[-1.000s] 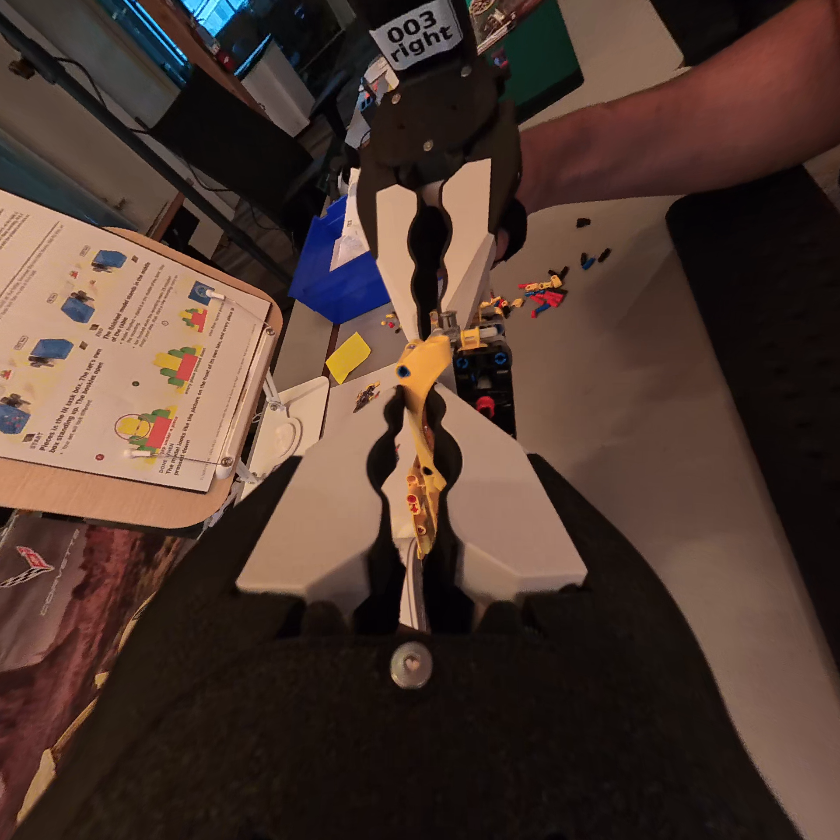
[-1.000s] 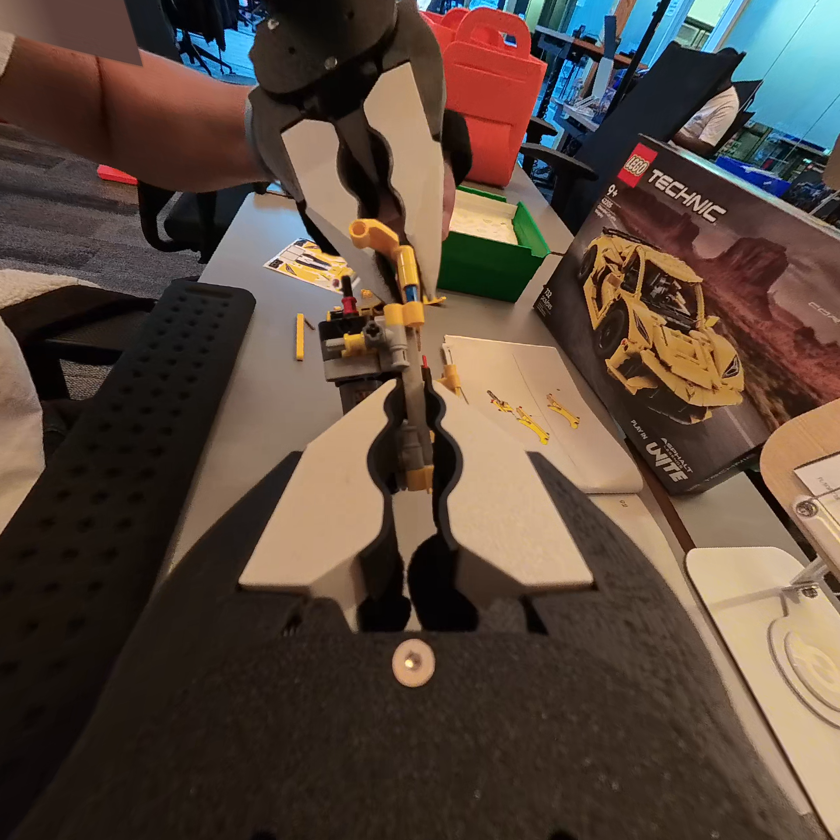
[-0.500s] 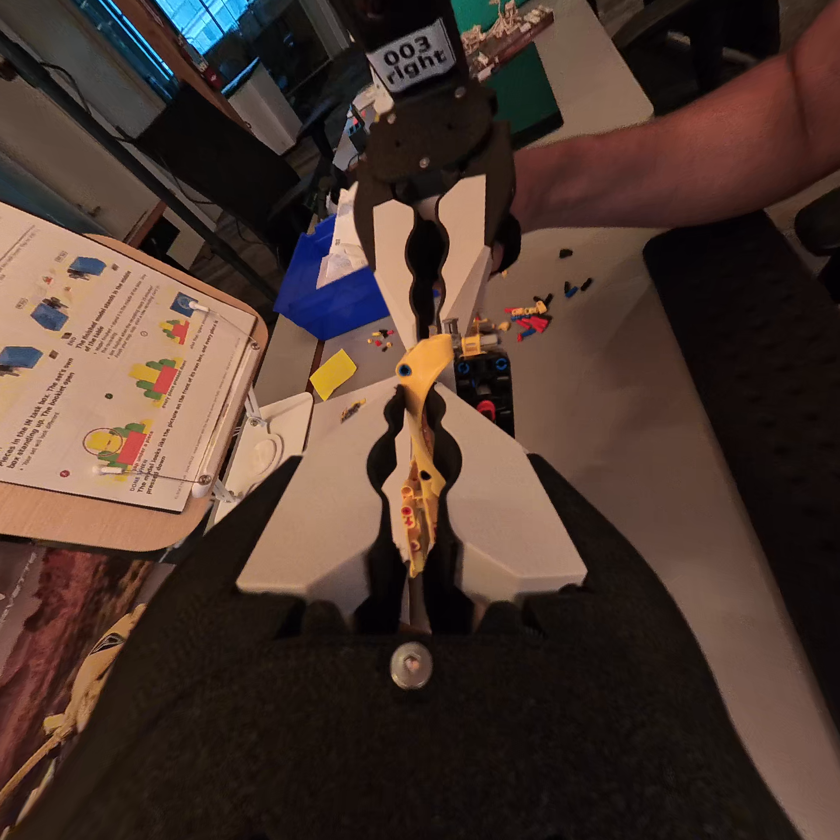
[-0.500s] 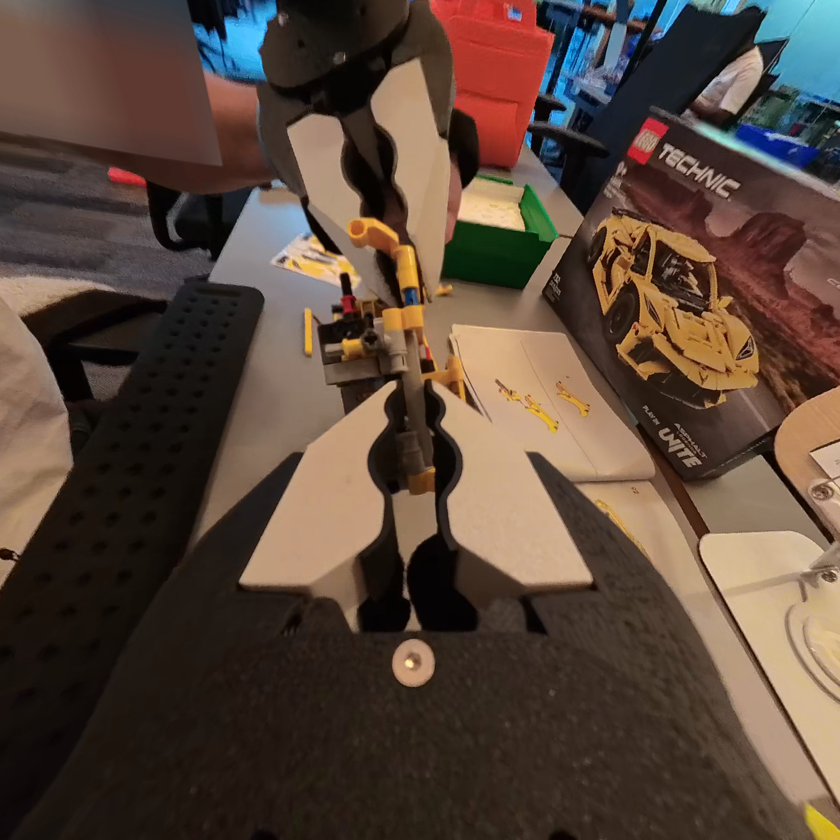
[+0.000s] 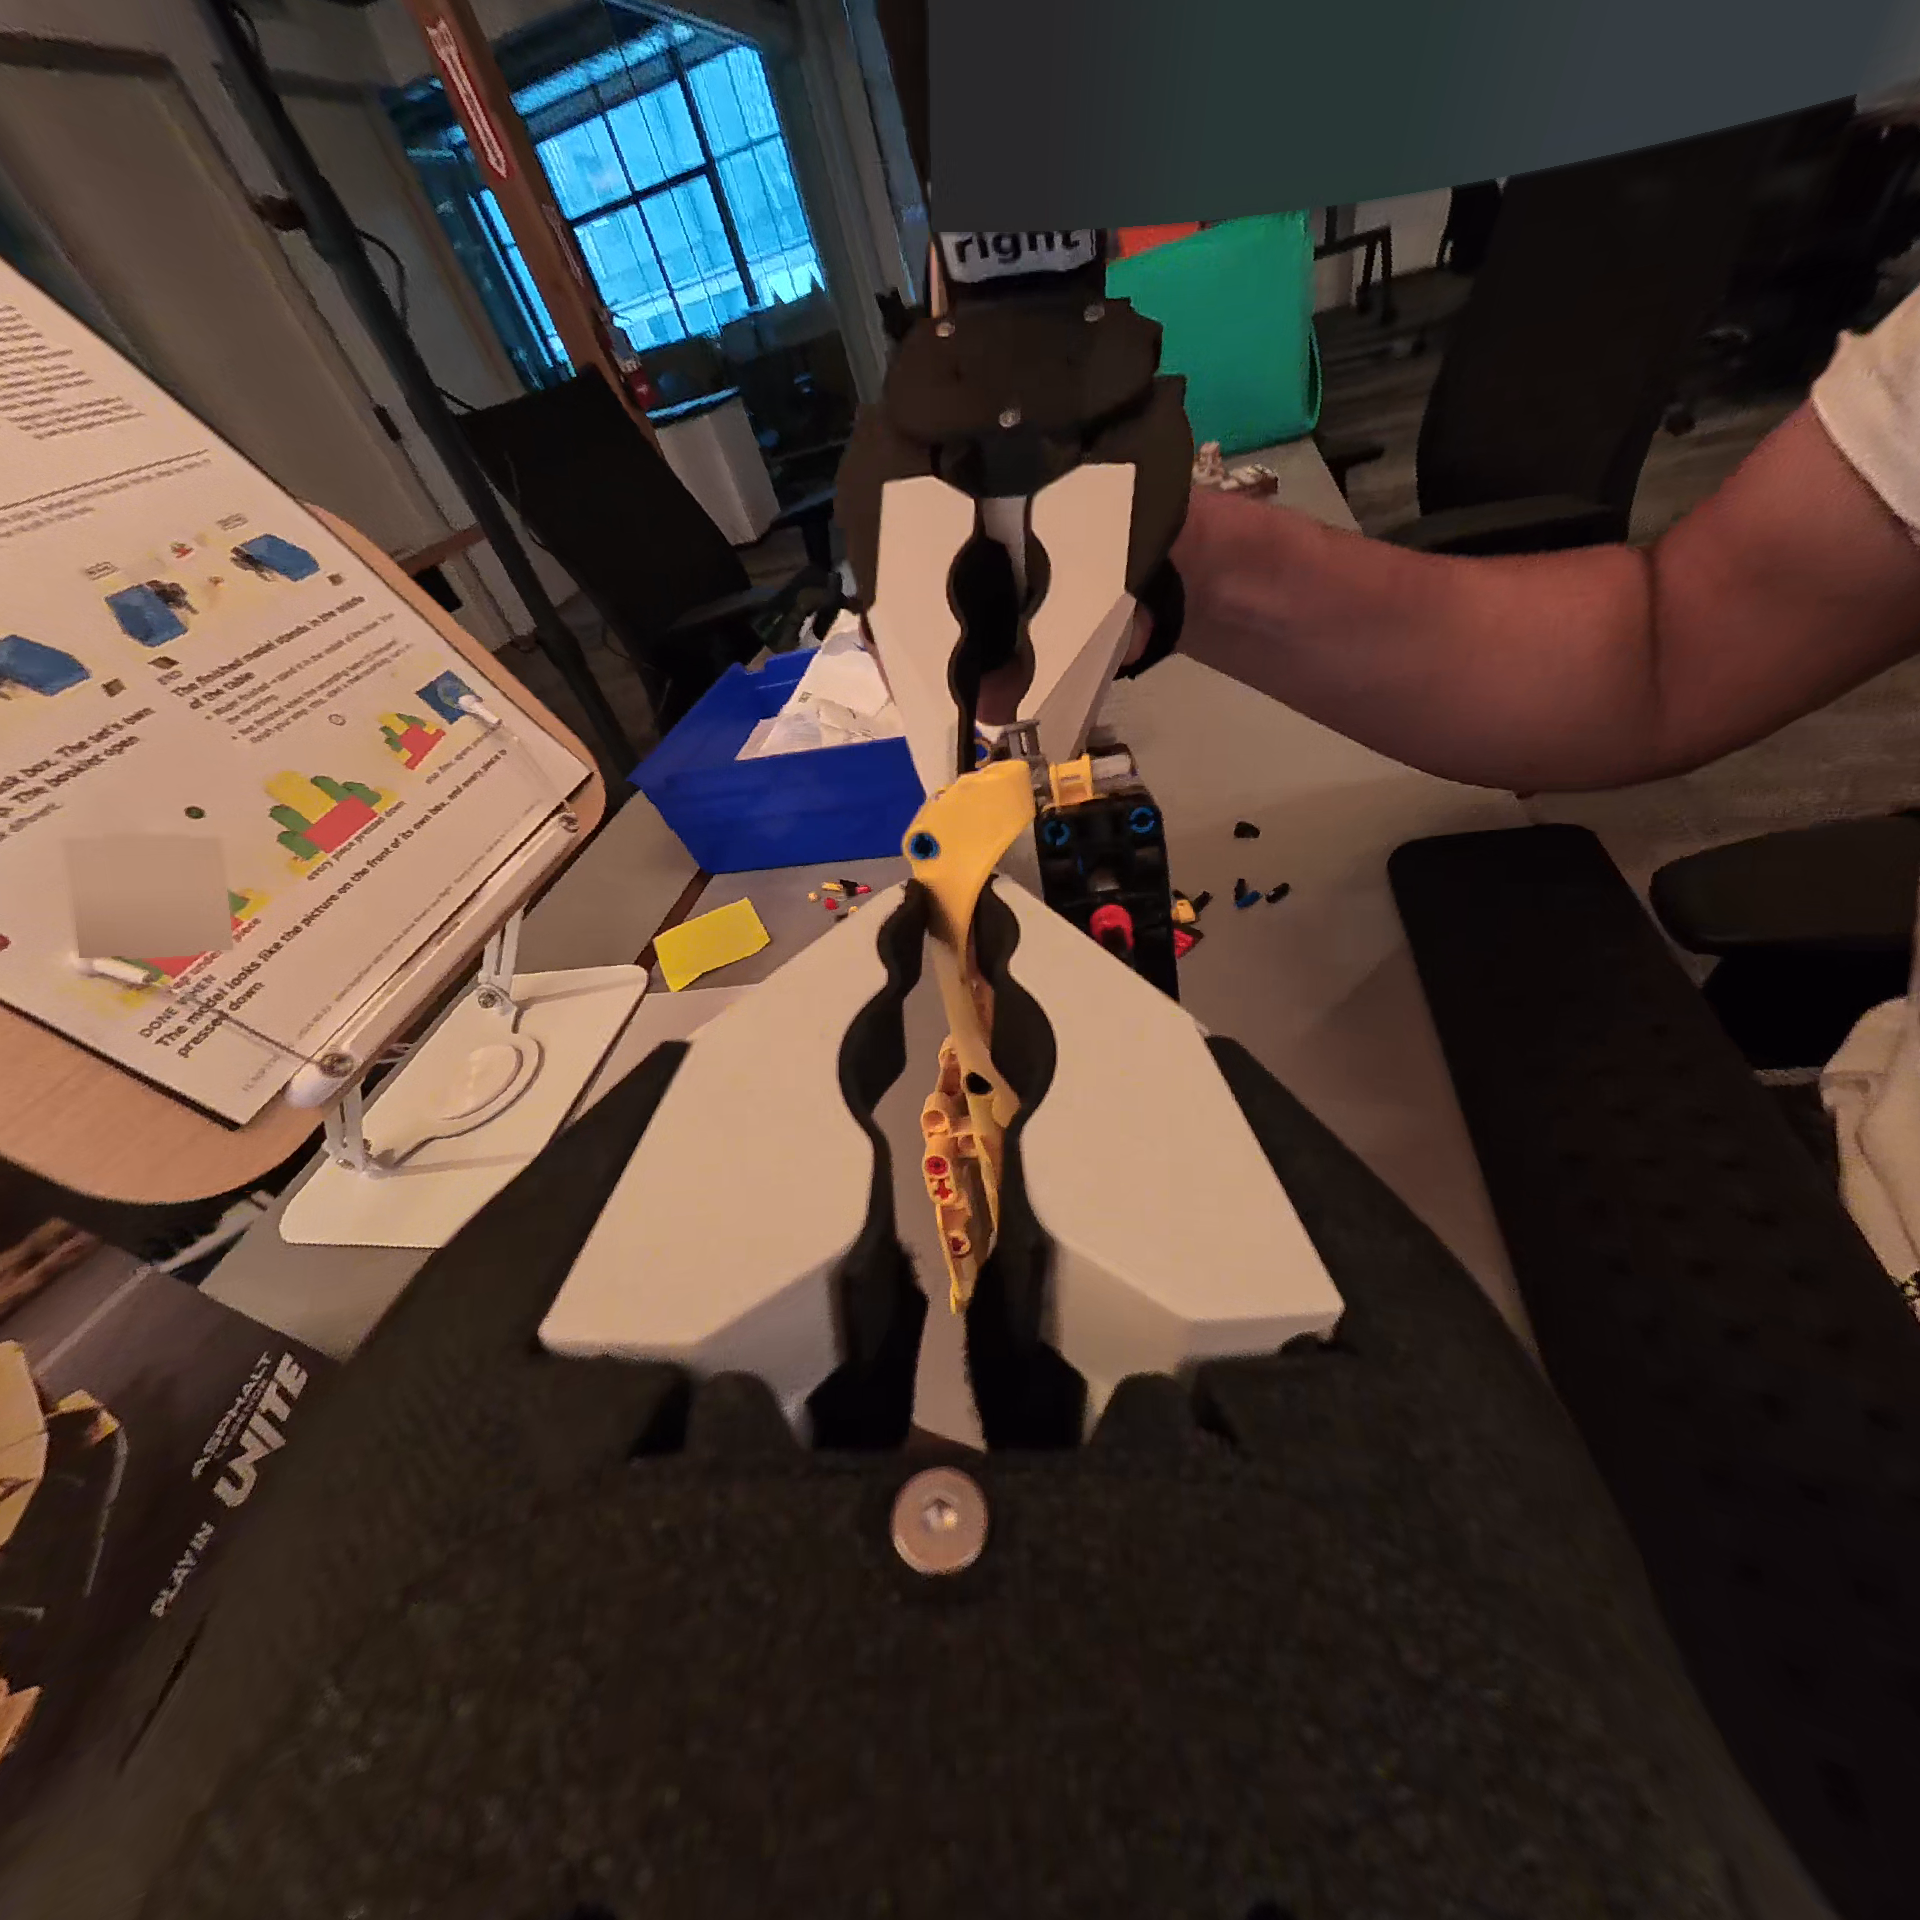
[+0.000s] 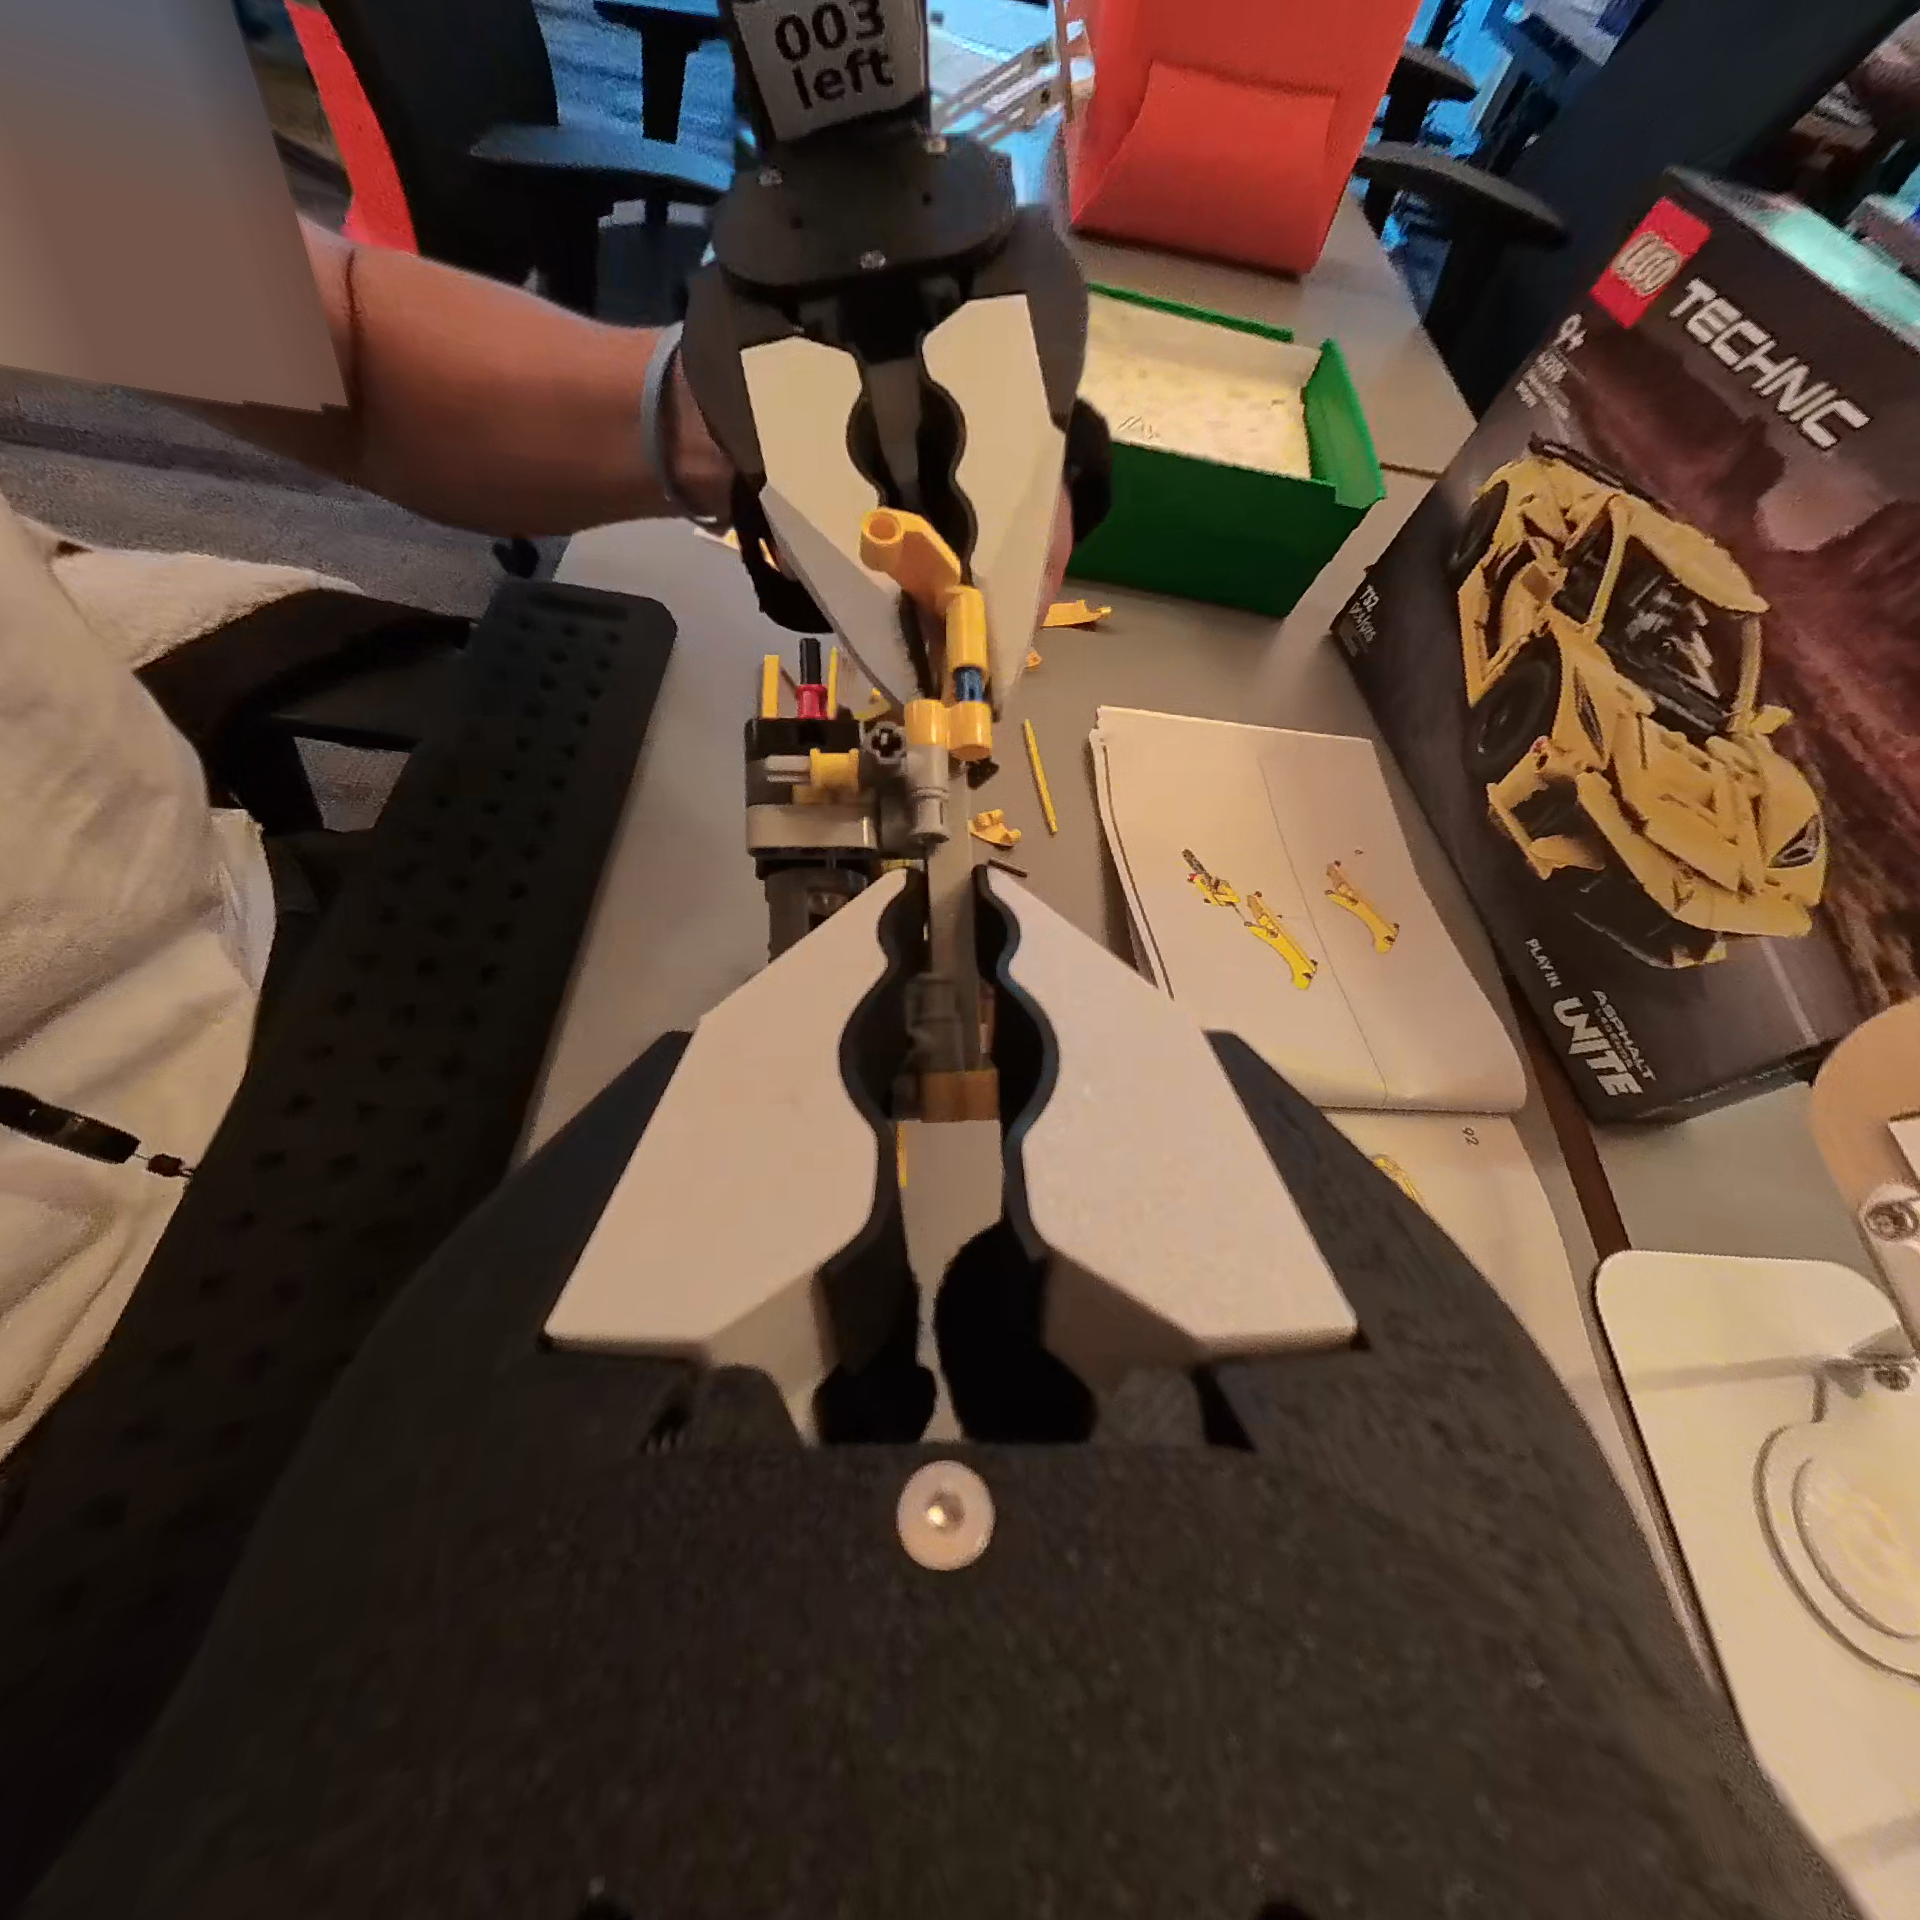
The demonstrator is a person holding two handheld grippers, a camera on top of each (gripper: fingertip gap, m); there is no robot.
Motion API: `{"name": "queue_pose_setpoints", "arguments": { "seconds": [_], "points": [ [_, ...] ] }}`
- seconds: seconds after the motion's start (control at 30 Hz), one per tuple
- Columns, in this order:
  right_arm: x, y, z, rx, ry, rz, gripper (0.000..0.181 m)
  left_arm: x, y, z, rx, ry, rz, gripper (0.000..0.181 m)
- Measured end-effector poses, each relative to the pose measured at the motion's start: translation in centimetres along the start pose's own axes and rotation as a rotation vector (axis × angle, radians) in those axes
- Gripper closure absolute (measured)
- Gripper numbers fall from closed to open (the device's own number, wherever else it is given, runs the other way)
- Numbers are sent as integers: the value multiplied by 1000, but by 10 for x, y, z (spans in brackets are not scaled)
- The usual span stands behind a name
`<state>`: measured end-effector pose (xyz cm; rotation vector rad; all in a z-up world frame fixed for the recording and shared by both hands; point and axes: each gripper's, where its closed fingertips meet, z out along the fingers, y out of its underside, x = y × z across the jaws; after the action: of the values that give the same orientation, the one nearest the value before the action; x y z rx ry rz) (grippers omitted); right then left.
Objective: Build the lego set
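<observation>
My left gripper point(image 5: 951, 896) is shut on a long curved yellow panel point(image 5: 961, 1039). The panel's far tip with a blue pin touches the top of a black, grey and yellow lego assembly point(image 5: 1101, 862). My right gripper point(image 6: 945, 878) is shut on a grey beam point(image 6: 951, 935) that sticks out of that assembly point(image 6: 821, 790). The two grippers face each other, tips almost meeting. In the right wrist view the left gripper point(image 6: 935, 665) holds the yellow panel point(image 6: 920, 561) down onto the assembly's yellow connector. In the left wrist view the right gripper point(image 5: 982, 727) sits just behind the assembly.
The set's box point(image 6: 1662, 623) and an open instruction booklet point(image 6: 1299, 894) lie to the right, with a green bin point(image 6: 1216, 499) behind. A blue bin point(image 5: 779, 790), a tilted instruction board point(image 5: 208, 779), a yellow note point(image 5: 712, 940) and loose pieces point(image 5: 1247, 883) are on the table. A black chair armrest point(image 6: 416, 935) borders it. The grippers are tip to tip, or close to it.
Both wrist views have tilted upward and shifted slightly. Both grippers keep their hold, and the yellow panel stays against the assembly's top.
</observation>
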<state>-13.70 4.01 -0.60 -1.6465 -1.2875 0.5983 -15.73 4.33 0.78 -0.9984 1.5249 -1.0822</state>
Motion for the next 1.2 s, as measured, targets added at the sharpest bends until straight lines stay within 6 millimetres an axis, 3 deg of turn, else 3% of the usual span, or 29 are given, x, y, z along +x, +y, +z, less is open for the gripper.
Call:
{"name": "queue_pose_setpoints", "arguments": {
  "seconds": [0.27,0.43,0.5,0.6,0.7,1.2],
  "points": [
    [-1,-26,26,-27,-82,18,168,-7,6,-36,103,-97,-27,172],
    [-5,-48,21,43,-59,38,145,-4,7,-50,146,-124,-35,172],
    [-16,-56,29,36,-69,19,131,-3,8,-52,146,-129,-27,172],
    [-17,-47,49,-102,-31,-25,117,-4,8,-53,139,-137,-25,172],
    [-19,-48,59,-100,-55,-56,135,-4,9,-55,134,-146,-28,172],
    [-26,-47,65,-169,-209,-52,137,3,12,-59,56,-92,58,173]
  ]
}}
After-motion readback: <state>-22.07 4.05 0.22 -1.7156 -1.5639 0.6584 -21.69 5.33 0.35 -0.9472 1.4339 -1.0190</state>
